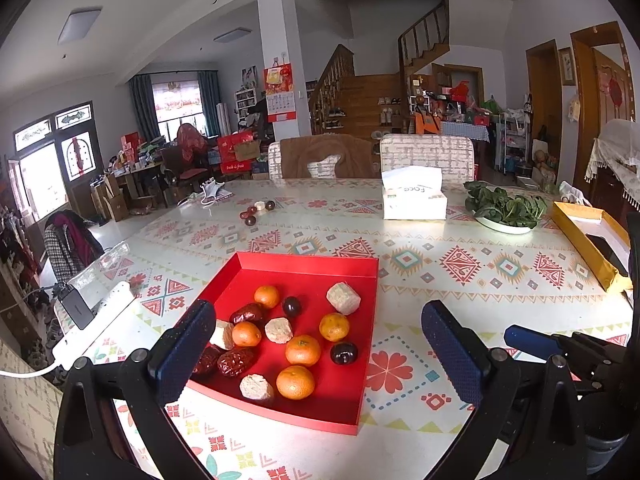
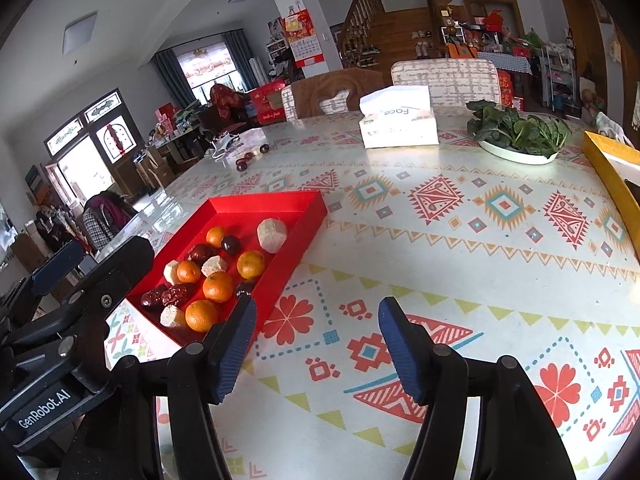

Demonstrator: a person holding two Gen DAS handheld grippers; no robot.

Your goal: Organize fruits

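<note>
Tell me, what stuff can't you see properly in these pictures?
- Dark red wrinkled date in the shallow red cardboard tray: left wrist view, partly hidden behind a finger of the left hand-held gripper.
- Flat yellow cardboard box: right wrist view, cut off by the right edge.
- Small dark round fruits at the table's far end: left wrist view, too small to identify.

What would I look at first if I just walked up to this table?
Probably the bright red tray near the front of the patterned table, full of little oranges, dark red dates and pale chunks. Farther back sit a white tissue box and a plate of dark green leaves.
</note>
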